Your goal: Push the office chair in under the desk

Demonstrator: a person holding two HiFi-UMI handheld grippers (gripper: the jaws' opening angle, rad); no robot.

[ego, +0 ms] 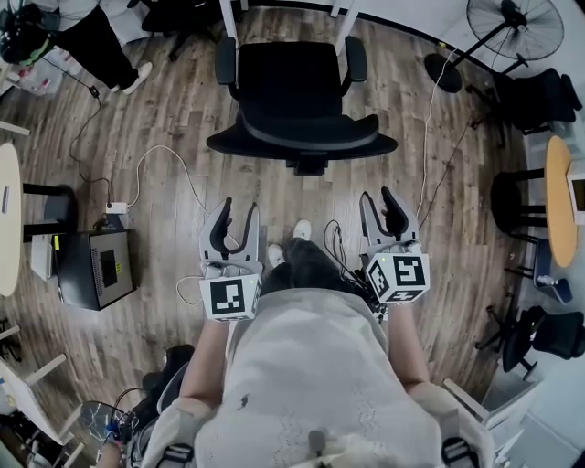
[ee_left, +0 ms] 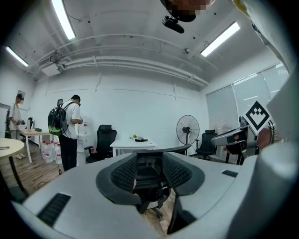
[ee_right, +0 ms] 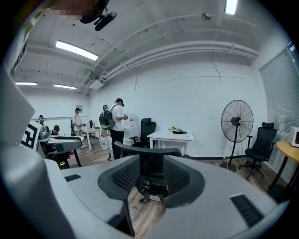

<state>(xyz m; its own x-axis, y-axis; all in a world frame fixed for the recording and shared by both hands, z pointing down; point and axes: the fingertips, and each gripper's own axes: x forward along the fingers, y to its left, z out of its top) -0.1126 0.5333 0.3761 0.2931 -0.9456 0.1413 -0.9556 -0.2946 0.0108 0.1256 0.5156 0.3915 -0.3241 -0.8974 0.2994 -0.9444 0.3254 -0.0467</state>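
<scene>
Barely begun — left gripper and right gripper are hovering, fingers open and empty, behind the office chair — pushing it under the tabletop is waiting.

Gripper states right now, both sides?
Left gripper: open, holding nothing.
Right gripper: open, holding nothing; office chair ahead, not touched.

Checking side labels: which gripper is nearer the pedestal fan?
Right. In the head view the pedestal fan stands up and right of the right gripper; the left gripper is farther left, across the person's body.
</scene>
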